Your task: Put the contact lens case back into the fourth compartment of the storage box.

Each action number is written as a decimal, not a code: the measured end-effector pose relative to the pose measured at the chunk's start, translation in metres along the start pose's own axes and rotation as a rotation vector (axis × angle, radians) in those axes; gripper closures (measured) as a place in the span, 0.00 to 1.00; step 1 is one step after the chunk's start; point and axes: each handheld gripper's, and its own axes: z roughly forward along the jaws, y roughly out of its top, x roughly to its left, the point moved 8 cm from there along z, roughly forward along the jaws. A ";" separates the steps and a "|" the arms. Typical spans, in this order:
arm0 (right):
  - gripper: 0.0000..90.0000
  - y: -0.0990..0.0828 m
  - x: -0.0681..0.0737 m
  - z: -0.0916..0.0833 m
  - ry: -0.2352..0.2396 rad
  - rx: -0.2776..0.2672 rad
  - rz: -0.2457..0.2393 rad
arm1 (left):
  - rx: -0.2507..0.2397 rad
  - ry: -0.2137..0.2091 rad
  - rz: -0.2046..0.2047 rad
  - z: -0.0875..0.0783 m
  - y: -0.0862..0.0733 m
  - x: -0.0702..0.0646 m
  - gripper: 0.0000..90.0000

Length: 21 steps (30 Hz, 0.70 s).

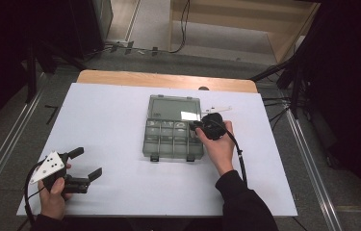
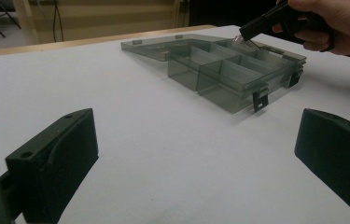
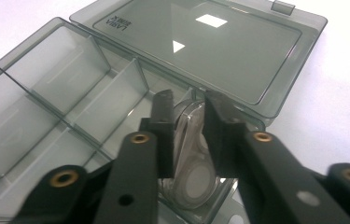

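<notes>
A fixed camera above the person's side of the table [image 1: 120,192] looks forward and down, taking in the whole white tabletop and the floor beyond. The camera on the left gripper [image 1: 79,168] sits low near the table's near left corner, looking level across the surface toward the grey compartment box [image 2: 238,70] and the right gripper [image 2: 261,23] at a distance. The camera on the right gripper looks steeply down at close range. All 3 views share the box [image 1: 174,127] [image 3: 93,93].
</notes>
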 end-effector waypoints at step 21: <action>0.51 -0.002 -0.004 -0.012 0.058 -0.072 0.041 | -0.011 0.008 0.013 0.011 0.021 -0.003 0.00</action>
